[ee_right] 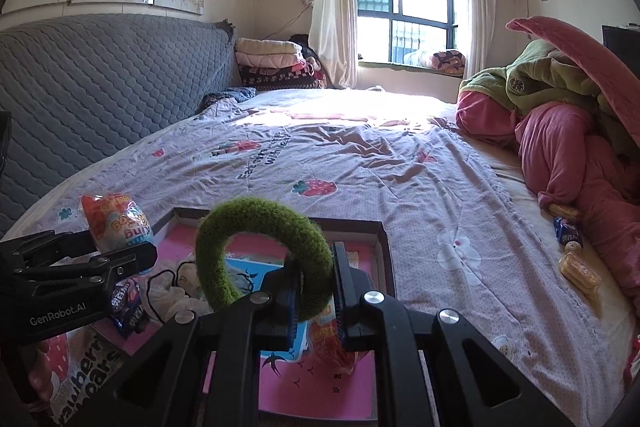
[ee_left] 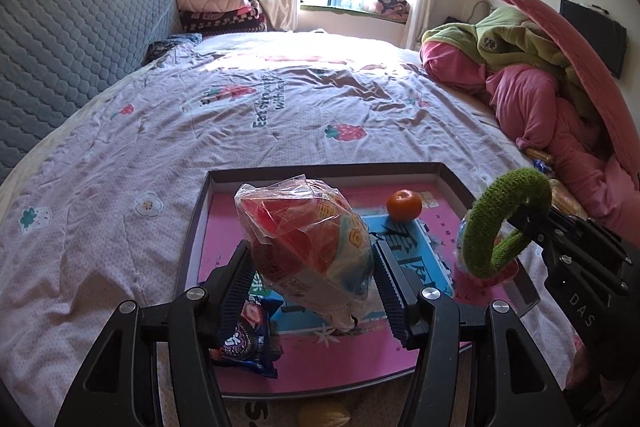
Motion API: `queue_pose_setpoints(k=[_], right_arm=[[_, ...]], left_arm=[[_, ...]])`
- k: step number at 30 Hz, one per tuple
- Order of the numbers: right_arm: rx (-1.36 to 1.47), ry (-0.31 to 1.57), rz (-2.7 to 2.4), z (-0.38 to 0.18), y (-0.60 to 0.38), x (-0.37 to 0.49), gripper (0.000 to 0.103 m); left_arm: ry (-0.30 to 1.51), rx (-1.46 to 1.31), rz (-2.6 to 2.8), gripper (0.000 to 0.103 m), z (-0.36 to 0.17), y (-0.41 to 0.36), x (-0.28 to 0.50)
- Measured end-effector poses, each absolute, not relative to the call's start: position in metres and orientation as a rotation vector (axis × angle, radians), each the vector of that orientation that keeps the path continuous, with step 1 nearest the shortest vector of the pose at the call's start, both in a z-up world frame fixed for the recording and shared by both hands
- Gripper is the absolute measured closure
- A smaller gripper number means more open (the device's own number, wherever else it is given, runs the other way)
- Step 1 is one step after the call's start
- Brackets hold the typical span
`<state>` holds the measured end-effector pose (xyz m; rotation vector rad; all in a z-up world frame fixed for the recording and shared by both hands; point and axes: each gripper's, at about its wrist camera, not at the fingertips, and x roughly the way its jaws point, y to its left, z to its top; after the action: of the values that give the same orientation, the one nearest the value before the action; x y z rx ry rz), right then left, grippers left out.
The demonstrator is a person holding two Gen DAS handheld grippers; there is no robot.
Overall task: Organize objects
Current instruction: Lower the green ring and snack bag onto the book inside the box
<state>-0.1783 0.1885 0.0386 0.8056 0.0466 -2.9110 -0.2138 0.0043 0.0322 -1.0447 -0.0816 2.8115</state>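
Note:
My left gripper [ee_left: 314, 267] is shut on a clear bag of red and orange snacks [ee_left: 308, 239] and holds it above a shallow dark-rimmed box tray [ee_left: 320, 171] with a pink floor. My right gripper [ee_right: 314, 287] is shut on a fuzzy green ring [ee_right: 260, 247] above the same tray [ee_right: 382, 247]; the ring also shows in the left wrist view [ee_left: 500, 223]. In the tray lie an orange [ee_left: 404, 204] and a dark blue snack packet [ee_left: 248, 335]. The bag also shows in the right wrist view [ee_right: 116, 223].
The tray rests on a bed with a strawberry-print cover [ee_left: 240, 115]. A heap of pink and green bedding [ee_left: 540, 87] lies at the right. Loose snacks [ee_right: 576, 267] lie on the bed beside it. A grey quilted headboard [ee_right: 100, 79] stands at the left.

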Motion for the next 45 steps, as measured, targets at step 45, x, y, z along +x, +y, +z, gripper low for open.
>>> queue_pose_setpoints(k=[45], right_arm=[[1.116, 0.359, -2.762, -0.011, 0.160, -0.184, 0.088]], left_arm=[[0.051, -1.282, 2.643, 0.042, -0.017, 0.026, -0.212]])
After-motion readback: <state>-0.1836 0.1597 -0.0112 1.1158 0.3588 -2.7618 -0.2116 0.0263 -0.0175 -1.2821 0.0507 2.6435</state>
